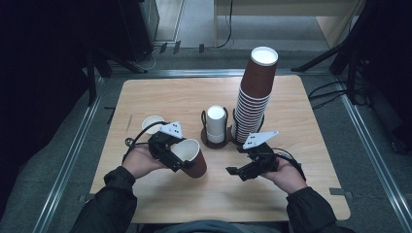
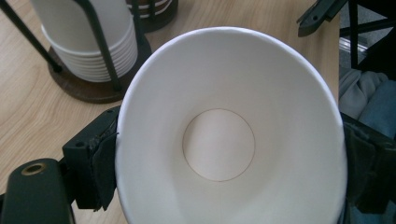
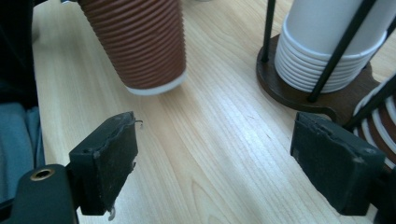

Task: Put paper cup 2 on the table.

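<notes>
The setting was a lab-style recording bay: wooden table (image 1: pixel 160 97) inside aluminium floor rails (image 1: pixel 73 155), with trailing cables (image 1: pixel 330 92) and tripod legs (image 1: pixel 325 56).

Tabletop (image 1: pixel 160 97): light wood, rounded corners, grain running along its length. Directly on it:
- Dark round-based holder (image 1: pixel 214 141) with black wire uprights, near the middle; holds a short stack of white cups (image 1: pixel 216 122) set upside down.
- Tall stack of brown ribbed cups (image 1: pixel 253 97), just right of the holder, leaning toward the far right corner.
- Single white cup (image 1: pixel 151 122), left of the middle, mouth up.
</notes>
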Demonstrator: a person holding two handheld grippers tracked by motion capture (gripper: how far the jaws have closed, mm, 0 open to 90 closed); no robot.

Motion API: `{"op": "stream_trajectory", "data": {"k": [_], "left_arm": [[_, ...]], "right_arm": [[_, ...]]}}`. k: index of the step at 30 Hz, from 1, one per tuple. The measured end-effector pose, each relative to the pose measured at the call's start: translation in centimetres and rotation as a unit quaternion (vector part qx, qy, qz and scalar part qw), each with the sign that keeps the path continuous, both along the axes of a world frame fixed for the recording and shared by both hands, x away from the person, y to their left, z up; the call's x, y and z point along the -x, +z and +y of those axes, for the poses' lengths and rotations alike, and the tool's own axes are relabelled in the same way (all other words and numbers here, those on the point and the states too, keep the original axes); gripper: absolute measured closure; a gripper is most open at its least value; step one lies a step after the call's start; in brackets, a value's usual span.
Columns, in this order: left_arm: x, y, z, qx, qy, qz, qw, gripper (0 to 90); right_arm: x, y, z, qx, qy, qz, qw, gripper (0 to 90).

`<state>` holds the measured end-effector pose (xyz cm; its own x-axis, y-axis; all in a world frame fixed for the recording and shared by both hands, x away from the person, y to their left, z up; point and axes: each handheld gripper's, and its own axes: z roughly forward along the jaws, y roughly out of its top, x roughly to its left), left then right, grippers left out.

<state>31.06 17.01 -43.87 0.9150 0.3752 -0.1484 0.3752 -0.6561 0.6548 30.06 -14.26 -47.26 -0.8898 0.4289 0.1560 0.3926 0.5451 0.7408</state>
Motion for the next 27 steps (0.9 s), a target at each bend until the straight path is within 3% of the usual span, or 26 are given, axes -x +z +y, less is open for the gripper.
{"op": "stream_trajectory", "data": {"k": [15,21,27], "left_arm": [[0.0,-0.1,3.7,-0.027,0.036,0.002,0.999,8.9],[0.0,0.0,5.2,-0.023,0.045,0.001,0.9987,8.6],[0.1,-0.3,6.5,-0.043,0.06,-0.004,0.9973,8.3]], "right_arm": [[-0.7,0.0,-0.8,0.008,0.004,-0.004,0.9999,15.3],[-0.8,-0.1,-1.2,0.003,-0.004,-0.004,1.0,15.2],[-1.0,-0.1,-1.3,0.001,-0.008,-0.004,1.0,15.3]]}}
